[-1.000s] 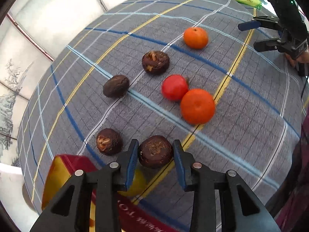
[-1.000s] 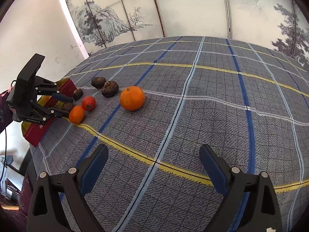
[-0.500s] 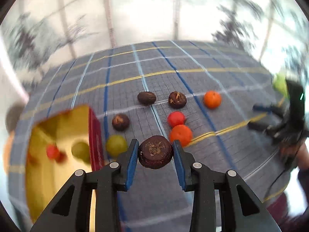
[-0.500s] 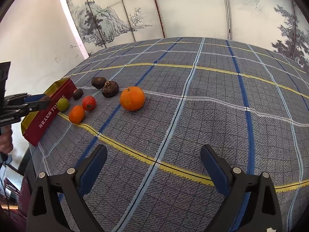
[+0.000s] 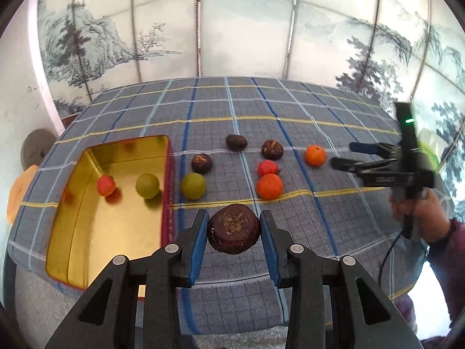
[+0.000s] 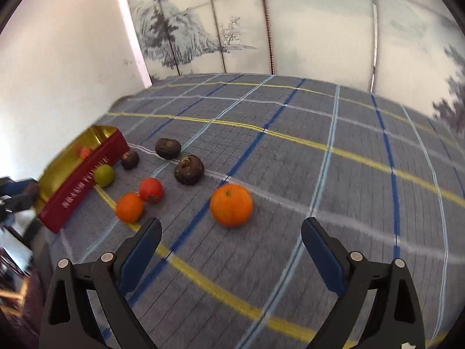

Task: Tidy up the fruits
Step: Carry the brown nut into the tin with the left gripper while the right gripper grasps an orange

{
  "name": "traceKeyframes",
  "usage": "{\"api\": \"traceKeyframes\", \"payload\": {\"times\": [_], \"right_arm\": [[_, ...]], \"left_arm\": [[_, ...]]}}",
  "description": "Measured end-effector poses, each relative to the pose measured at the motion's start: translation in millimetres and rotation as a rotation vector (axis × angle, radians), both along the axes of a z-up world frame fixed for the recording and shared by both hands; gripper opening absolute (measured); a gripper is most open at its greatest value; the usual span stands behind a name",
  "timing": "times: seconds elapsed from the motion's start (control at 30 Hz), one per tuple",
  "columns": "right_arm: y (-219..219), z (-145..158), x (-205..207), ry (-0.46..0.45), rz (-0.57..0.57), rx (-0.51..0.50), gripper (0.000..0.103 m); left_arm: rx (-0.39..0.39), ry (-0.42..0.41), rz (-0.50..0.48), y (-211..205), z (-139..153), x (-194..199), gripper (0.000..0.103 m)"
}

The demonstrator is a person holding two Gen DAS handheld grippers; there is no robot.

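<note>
My left gripper (image 5: 234,232) is shut on a dark brown round fruit (image 5: 234,228) and holds it above the table's near edge, right of the red-and-gold tin (image 5: 87,232). The tin holds a red fruit (image 5: 106,185) and a green fruit (image 5: 147,185). On the cloth lie a green fruit (image 5: 192,185), three brown fruits (image 5: 201,163), a red fruit (image 5: 267,168) and two oranges (image 5: 269,186). My right gripper (image 6: 231,234) is open and empty, just short of the larger orange (image 6: 231,204); it also shows in the left wrist view (image 5: 345,155).
The table is covered by a grey plaid cloth (image 5: 261,110). Painted screen panels (image 5: 232,29) stand behind it and a white wall (image 6: 72,58) lies at the left. The tin (image 6: 81,183) sits at the table's left end.
My left gripper has lifted the brown fruit off the cloth and pulled back, bringing the tin into view. My right gripper has moved closer to the larger orange.
</note>
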State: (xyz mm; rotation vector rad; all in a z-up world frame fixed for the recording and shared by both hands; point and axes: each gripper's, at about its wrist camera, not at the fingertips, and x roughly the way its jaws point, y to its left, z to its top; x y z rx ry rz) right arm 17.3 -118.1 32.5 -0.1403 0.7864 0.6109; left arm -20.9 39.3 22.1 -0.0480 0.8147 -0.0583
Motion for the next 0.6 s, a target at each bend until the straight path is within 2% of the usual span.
{"api": "traceKeyframes", "payload": {"times": [0.1,0.17,0.23,0.3,0.4,0.6], "right_arm": [[17,-12,17,0.017,0.014,-0.044,0.08],[25,-20,26,0.017,0.015,-0.085,0.077],[29,-28,33,0.047,0.017,-0.103,0.054],[29,-28,34,0.048,0.022,-0.091,0.036],[26,-28,33,0.057,0.013,-0.07,0.036],[-5,-27,32,0.076,-0.102,0.022,0.036]], "left_arm": [[-0.022,-0.013,0.037,10,6,-5,0.037],[-0.033,-0.019,0.058,18,8,-7,0.037],[-0.023,-0.025,0.086,25,9,-9,0.037],[-0.011,-0.032,0.125,36,9,-12,0.037],[0.007,-0.032,0.188,57,6,-15,0.037],[0.065,-0.008,0.31,107,-13,-16,0.037]]}}
